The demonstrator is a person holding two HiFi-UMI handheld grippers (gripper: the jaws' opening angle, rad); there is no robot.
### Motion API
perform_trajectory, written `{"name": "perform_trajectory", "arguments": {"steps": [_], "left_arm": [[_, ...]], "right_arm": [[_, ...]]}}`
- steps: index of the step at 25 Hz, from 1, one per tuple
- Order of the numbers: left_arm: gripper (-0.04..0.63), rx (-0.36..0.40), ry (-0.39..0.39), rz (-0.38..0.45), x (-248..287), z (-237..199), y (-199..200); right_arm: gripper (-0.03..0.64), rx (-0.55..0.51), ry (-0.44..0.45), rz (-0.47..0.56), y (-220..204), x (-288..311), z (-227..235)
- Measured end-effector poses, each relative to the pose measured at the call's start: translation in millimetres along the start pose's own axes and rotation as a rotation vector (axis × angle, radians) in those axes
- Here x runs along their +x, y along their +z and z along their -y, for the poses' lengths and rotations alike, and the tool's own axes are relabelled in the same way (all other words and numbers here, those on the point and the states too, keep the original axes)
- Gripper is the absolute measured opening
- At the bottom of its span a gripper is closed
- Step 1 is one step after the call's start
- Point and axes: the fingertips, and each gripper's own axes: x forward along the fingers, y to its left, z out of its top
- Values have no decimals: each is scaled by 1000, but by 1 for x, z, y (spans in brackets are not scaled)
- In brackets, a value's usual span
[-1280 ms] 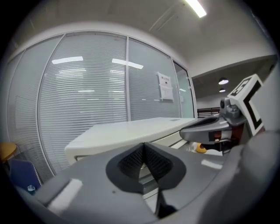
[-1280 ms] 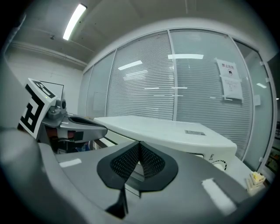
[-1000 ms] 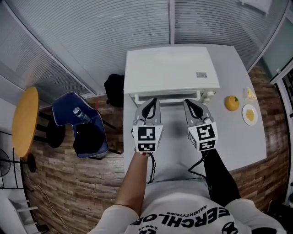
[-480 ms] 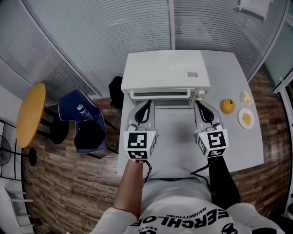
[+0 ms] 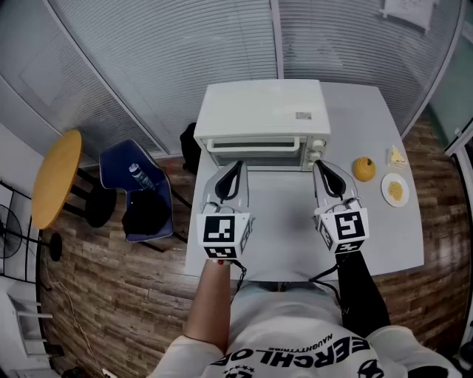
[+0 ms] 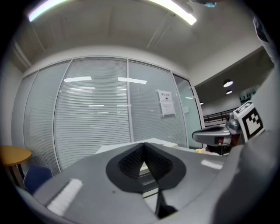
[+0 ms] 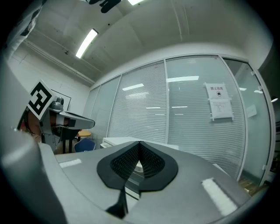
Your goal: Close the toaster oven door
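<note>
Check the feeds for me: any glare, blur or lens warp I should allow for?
Head view: sharp, evenly lit, no glare on the toaster oven; fisheye bows the blinds and table edges. Left gripper view: heavy barrel warp, black corners, ceiling light blown out. Right gripper view: same warp and dark corners, lamp reflections streak the glass wall.

Right tongs [image 7: 139, 146] pressed together, empty; white toaster oven [image 7: 117, 141] just beyond.
</note>
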Motion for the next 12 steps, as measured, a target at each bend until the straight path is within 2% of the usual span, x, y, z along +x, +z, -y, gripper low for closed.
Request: {"name": "perform_trajectory", "arguments": {"steps": [12], "left_arm": [[57, 17, 0, 15, -3, 14, 8]], "right_arm": [[3, -6, 26, 14, 5, -14, -3]]}}
